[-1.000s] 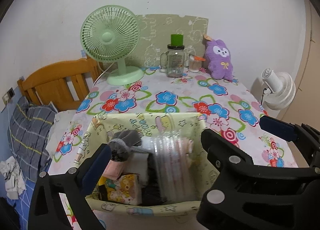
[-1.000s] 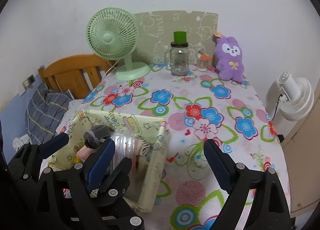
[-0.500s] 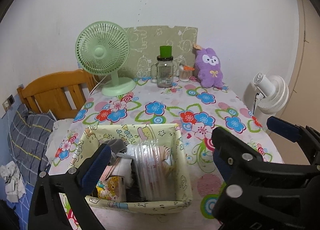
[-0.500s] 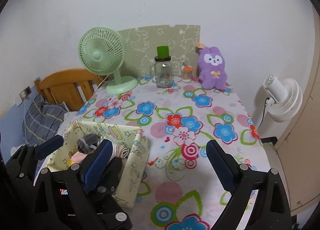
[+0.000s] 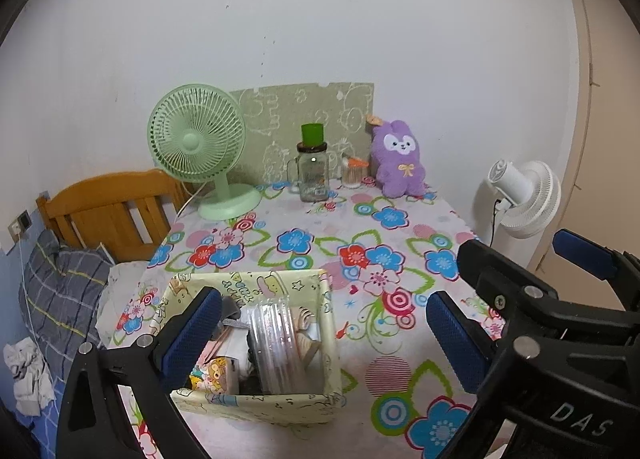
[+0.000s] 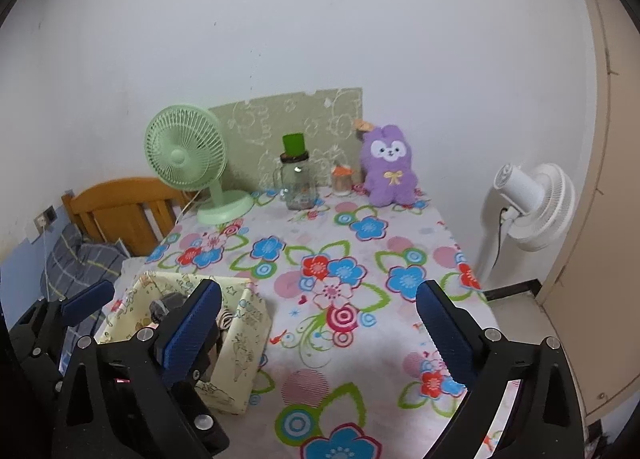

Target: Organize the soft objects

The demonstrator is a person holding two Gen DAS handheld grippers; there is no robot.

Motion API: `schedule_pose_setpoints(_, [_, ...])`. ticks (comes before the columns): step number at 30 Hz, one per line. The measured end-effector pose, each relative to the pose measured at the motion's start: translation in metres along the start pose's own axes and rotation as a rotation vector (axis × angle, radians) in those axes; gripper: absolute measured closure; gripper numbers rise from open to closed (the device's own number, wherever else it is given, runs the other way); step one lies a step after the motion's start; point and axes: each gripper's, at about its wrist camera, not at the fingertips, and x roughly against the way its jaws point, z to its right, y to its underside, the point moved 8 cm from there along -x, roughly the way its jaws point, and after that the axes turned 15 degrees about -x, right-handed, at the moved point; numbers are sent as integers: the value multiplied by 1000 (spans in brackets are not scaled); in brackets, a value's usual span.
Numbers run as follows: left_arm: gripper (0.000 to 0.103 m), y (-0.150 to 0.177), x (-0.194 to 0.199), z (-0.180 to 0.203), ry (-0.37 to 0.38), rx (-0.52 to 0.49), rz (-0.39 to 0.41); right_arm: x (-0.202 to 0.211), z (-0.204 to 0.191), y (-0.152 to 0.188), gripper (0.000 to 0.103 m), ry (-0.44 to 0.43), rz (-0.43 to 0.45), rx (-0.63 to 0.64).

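A yellow fabric storage box [image 5: 328, 335] stands at the table's near left, holding socks, a small carton and a clear ribbed plastic stack [image 5: 274, 339]. It also shows in the right wrist view [image 6: 244, 335]. A purple plush toy [image 5: 400, 159] sits upright at the table's far right by the wall, also in the right wrist view [image 6: 388, 167]. My left gripper [image 5: 320, 331] is open and empty, raised above and behind the box. My right gripper [image 6: 318, 323] is open and empty, over the table's near middle, right of the box.
A green desk fan [image 5: 200, 143], a glass jar mug with a green cup on top [image 5: 313, 167] and a small jar [image 5: 352, 173] stand along the back. A white floor fan [image 6: 532, 203] stands right of the table. A wooden headboard and bedding [image 5: 100, 215] lie left.
Both grippers have pulled back and risen away from the box. The box now sits lower and smaller in both views, and more of the table shows.
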Motion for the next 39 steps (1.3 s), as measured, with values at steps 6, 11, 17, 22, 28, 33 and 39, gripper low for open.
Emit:
schedule_pose_setpoints(6, [0,-4,16,6,-18,-7,29,24,11,-7,3,12,56,-4])
schedule_pose_setpoints(11, [0,-10,36,10,-25,-19,76,41,18,-10,2,19,89,-6])
schedule_pose_setpoints(17, [0,-15,58,16,-39,-36,119,64,27,-14,1,22,139,-21])
schedule_pose_setpoints(22, [0,-17,70,16,-52,-33,143,81,35,-16,0,35,178,-35])
schedule_pose_setpoints(28, [0,-15,78,10,-66,-16,156,94,40,-16,0,45,205,-40])
schedule_pose_setpoints(33, [0,-10,84,2,-82,1,164,100,41,-14,0,47,217,-43])
schedule_pose_setpoints(39, [0,-4,85,-6,-90,30,163,103,41,-13,0,49,224,-50])
